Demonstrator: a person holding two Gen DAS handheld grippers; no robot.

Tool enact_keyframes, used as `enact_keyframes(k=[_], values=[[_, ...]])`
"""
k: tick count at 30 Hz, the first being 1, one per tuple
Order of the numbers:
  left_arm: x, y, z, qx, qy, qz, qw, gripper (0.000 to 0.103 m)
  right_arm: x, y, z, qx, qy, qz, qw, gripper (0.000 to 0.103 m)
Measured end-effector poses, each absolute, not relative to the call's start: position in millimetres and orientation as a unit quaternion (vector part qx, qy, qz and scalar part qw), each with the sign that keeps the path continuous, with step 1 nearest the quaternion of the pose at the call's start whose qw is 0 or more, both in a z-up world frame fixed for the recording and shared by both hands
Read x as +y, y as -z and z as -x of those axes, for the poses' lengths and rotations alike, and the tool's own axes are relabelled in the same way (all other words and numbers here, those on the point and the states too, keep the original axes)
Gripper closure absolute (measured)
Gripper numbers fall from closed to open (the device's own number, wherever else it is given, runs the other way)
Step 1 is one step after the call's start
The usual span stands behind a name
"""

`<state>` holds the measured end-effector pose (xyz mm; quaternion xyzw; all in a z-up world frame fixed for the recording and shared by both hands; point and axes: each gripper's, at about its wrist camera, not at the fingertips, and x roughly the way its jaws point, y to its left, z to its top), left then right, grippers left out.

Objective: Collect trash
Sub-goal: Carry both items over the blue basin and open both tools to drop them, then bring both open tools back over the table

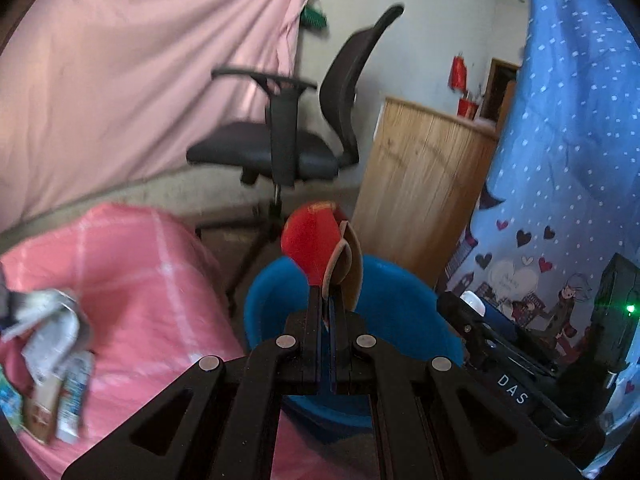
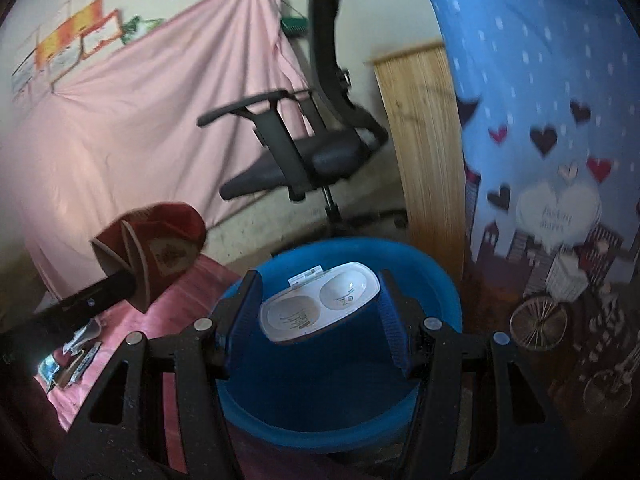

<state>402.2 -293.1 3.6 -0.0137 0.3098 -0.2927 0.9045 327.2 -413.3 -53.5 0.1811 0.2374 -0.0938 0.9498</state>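
Observation:
My left gripper (image 1: 330, 300) is shut on a flattened red cardboard carton (image 1: 308, 240), which it holds upright over the far rim of a blue bin (image 1: 392, 300). In the right wrist view this carton (image 2: 160, 248) hangs left of the bin (image 2: 440, 280), on the left gripper's black fingers (image 2: 112, 288). My right gripper (image 2: 316, 312) holds a white plastic tray with two round hollows (image 2: 320, 304) between its blue pads (image 2: 390, 320), above the bin's inside. In the left wrist view the right gripper (image 1: 472, 312) sits at the bin's right side.
Wrappers and paper scraps (image 1: 52, 340) lie on a pink checked cloth (image 1: 160, 272) left of the bin. A black office chair (image 1: 288, 152) and a leaning wooden board (image 1: 420, 184) stand behind it. A blue cloth with hearts (image 2: 540, 140) hangs on the right.

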Motion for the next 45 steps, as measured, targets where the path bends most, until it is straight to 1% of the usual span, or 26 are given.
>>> enact_keyframes(k=[4, 11, 14, 16, 20, 22, 24, 27, 29, 30, 31, 32, 34, 35, 36, 37, 39, 41, 45], values=[[-297.6, 4.7, -410.9, 0.341, 0.295, 0.018, 0.892, 0.102, -422.3, 62.4, -333.2, 0.256, 0.091, -0.199, 0.942, 0.021], [-298.3, 12.2, -416.1, 0.361, 0.287, 0.025, 0.887, 0.100, -423.6, 71.2, -336.4, 0.272, 0.082, -0.215, 0.934, 0.020], [-297.9, 14.5, -415.6, 0.364, 0.283, 0.025, 0.887, 0.094, -424.7, 70.0, -337.9, 0.271, 0.083, -0.215, 0.935, 0.019], [-297.1, 15.2, -415.4, 0.366, 0.283, 0.028, 0.886, 0.088, -424.7, 68.3, -336.6, 0.265, 0.083, -0.215, 0.936, 0.018], [-293.2, 12.5, -410.6, 0.355, 0.280, 0.033, 0.891, 0.083, -421.4, 60.4, -335.1, 0.253, 0.080, -0.209, 0.941, 0.013], [-289.9, 9.2, -406.8, 0.345, 0.277, 0.035, 0.896, 0.073, -418.1, 52.9, -330.8, 0.239, 0.078, -0.202, 0.947, 0.011], [-283.2, 4.7, -402.0, 0.330, 0.271, 0.043, 0.903, 0.066, -413.2, 45.5, -326.1, 0.223, 0.078, -0.190, 0.953, 0.006], [-267.2, -5.7, -392.8, 0.301, 0.257, 0.057, 0.916, 0.062, -407.5, 34.1, -319.5, 0.197, 0.072, -0.185, 0.960, 0.001], [-255.6, -11.4, -386.7, 0.283, 0.245, 0.062, 0.925, 0.058, -402.4, 25.5, -313.5, 0.176, 0.066, -0.182, 0.965, 0.000], [-249.6, -14.6, -383.5, 0.274, 0.237, 0.064, 0.930, 0.054, -399.1, 20.9, -310.5, 0.165, 0.063, -0.179, 0.968, 0.000], [-242.4, -18.1, -379.5, 0.263, 0.228, 0.066, 0.935, 0.048, -395.5, 17.1, -308.6, 0.154, 0.060, -0.176, 0.970, 0.000], [-234.5, -22.2, -374.9, 0.250, 0.217, 0.067, 0.941, 0.045, -390.9, 12.4, -305.8, 0.143, 0.058, -0.172, 0.973, 0.000], [-220.4, -28.4, -366.5, 0.229, 0.199, 0.071, 0.950, 0.035, -381.6, 4.5, -301.3, 0.125, 0.051, -0.162, 0.977, 0.000], [-211.5, -31.7, -362.0, 0.218, 0.189, 0.072, 0.955, 0.032, -377.2, 1.3, -299.8, 0.116, 0.048, -0.158, 0.979, 0.000], [-204.1, -34.4, -357.8, 0.209, 0.178, 0.073, 0.959, 0.024, -371.3, -2.6, -297.4, 0.106, 0.044, -0.152, 0.982, 0.000], [-196.0, -36.7, -353.3, 0.200, 0.166, 0.073, 0.963, 0.014, -365.0, -6.2, -295.7, 0.097, 0.039, -0.145, 0.984, 0.000], [-182.3, -39.5, -345.3, 0.183, 0.144, 0.074, 0.970, 0.002, -354.1, -11.8, -293.7, 0.087, 0.028, -0.139, 0.986, 0.000], [-165.7, -42.5, -332.9, 0.155, 0.116, 0.078, 0.978, 0.002, -344.8, -15.1, -293.6, 0.082, 0.016, -0.135, 0.987, 0.000], [-139.1, -45.5, -318.0, 0.138, 0.075, 0.071, 0.985, 0.002, -318.1, -21.6, -293.5, 0.077, 0.008, -0.100, 0.992, 0.000]])
